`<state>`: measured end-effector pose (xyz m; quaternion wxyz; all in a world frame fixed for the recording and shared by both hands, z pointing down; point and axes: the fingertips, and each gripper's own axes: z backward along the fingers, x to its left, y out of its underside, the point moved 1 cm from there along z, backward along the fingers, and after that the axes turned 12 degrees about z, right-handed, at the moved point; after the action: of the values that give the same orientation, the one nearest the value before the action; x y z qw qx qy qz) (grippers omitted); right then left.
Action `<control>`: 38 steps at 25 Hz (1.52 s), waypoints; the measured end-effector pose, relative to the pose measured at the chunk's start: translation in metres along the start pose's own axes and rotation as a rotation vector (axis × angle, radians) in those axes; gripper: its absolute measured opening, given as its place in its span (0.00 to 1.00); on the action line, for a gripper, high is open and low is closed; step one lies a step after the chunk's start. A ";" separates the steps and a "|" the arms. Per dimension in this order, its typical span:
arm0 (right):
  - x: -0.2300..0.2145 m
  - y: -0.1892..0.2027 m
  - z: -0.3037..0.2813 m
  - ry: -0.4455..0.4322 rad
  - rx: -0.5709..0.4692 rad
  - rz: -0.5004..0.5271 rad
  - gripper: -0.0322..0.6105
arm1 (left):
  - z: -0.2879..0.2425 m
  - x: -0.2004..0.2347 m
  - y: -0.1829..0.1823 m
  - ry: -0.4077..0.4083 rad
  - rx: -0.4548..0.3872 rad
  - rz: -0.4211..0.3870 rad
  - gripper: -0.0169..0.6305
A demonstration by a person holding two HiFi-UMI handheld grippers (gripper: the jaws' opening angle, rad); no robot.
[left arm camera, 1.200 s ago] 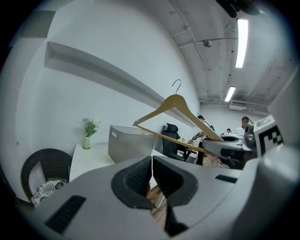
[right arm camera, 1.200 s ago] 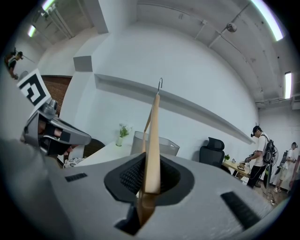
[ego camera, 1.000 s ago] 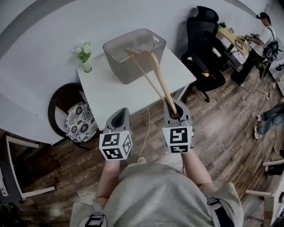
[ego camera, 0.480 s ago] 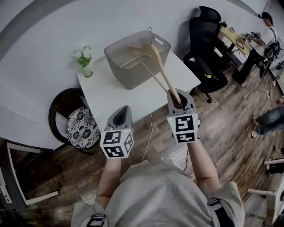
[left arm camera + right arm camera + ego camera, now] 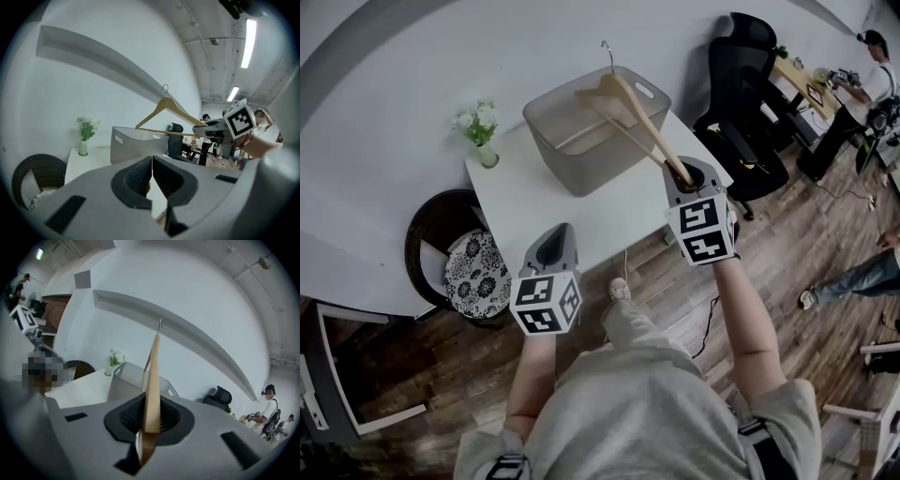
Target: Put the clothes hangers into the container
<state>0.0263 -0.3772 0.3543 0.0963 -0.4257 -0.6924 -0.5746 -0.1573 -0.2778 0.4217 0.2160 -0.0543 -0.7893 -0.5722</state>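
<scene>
A wooden clothes hanger [image 5: 638, 124] with a metal hook is clamped at one end in my right gripper [image 5: 681, 174], which is shut on it. It slants up and away over the grey translucent container [image 5: 573, 160] on the white table [image 5: 530, 204]. In the right gripper view the hanger [image 5: 151, 376] stands edge-on between the pads, above the container [image 5: 123, 381]. My left gripper [image 5: 551, 251] hovers at the table's near edge, shut and empty. Its own view shows the closed jaws [image 5: 152, 174], the hanger [image 5: 165, 108], the container [image 5: 133, 144] and the right gripper [image 5: 216, 128].
A small vase of white flowers [image 5: 480, 127] stands on the table's far left corner. A wicker chair with a floral cushion [image 5: 459, 264] sits left of the table, a black office chair [image 5: 741, 103] to its right. A person [image 5: 874, 66] works at a desk far right.
My right gripper has moved up and forward with the hanger, bringing its hook end higher above the container. The left gripper has stayed by the table's near edge.
</scene>
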 end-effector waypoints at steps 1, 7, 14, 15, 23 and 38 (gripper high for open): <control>-0.003 0.001 -0.008 -0.011 0.007 0.016 0.11 | -0.005 0.002 -0.001 -0.004 -0.002 -0.001 0.04; -0.021 0.001 -0.061 -0.094 0.049 0.089 0.11 | -0.035 0.015 -0.017 -0.033 -0.018 0.010 0.04; -0.036 -0.006 -0.122 -0.206 0.094 0.215 0.11 | -0.075 0.030 -0.043 -0.068 -0.039 0.030 0.04; -0.037 -0.006 -0.129 -0.226 0.107 0.244 0.11 | -0.080 0.032 -0.045 -0.074 -0.041 0.031 0.04; -0.034 0.003 -0.168 -0.364 0.157 0.402 0.11 | -0.110 0.043 -0.059 -0.115 -0.051 0.036 0.04; -0.026 -0.007 -0.215 -0.462 0.175 0.635 0.11 | -0.135 0.059 -0.075 -0.166 -0.069 0.033 0.04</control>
<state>-0.0393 -0.5782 0.4018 0.1471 -0.7266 -0.5762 -0.3443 -0.1977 -0.4373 0.4136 0.1570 -0.1220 -0.7834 -0.5888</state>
